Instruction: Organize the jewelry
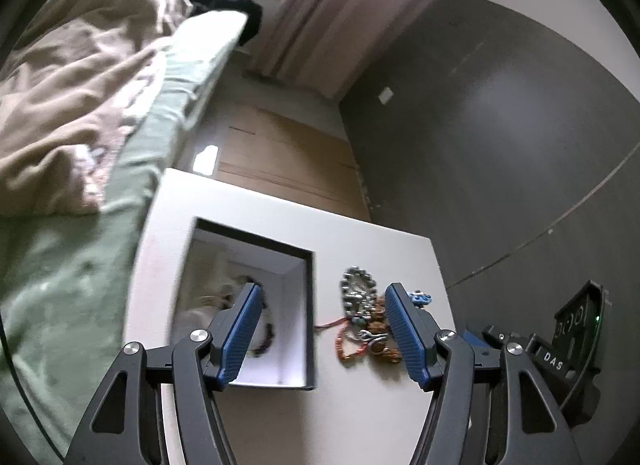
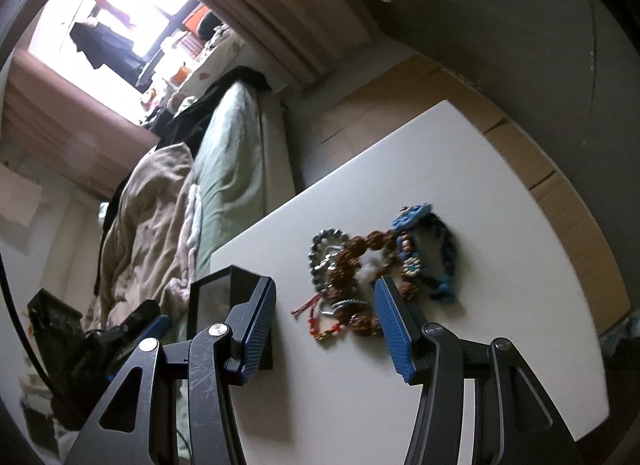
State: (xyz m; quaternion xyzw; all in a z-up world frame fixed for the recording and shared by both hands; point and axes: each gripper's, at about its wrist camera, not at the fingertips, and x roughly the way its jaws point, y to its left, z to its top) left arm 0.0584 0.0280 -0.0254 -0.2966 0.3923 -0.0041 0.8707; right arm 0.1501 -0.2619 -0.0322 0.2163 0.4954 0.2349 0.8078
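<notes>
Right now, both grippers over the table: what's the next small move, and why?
Probably ease the right gripper forward and down onto the jewelry pile. Its jaws stand open with nothing between the pads, and the pile lies just ahead on the white table. The left gripper is open and empty too, beside the open box, which already holds a piece or two.

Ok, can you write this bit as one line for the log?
left gripper: open, empty | right gripper: open, empty | box: open, some jewelry inside | jewelry pile: on table, beside box

bracelets (image 2: 376, 269) heaped on table; open box (image 1: 248, 305) beside
</notes>
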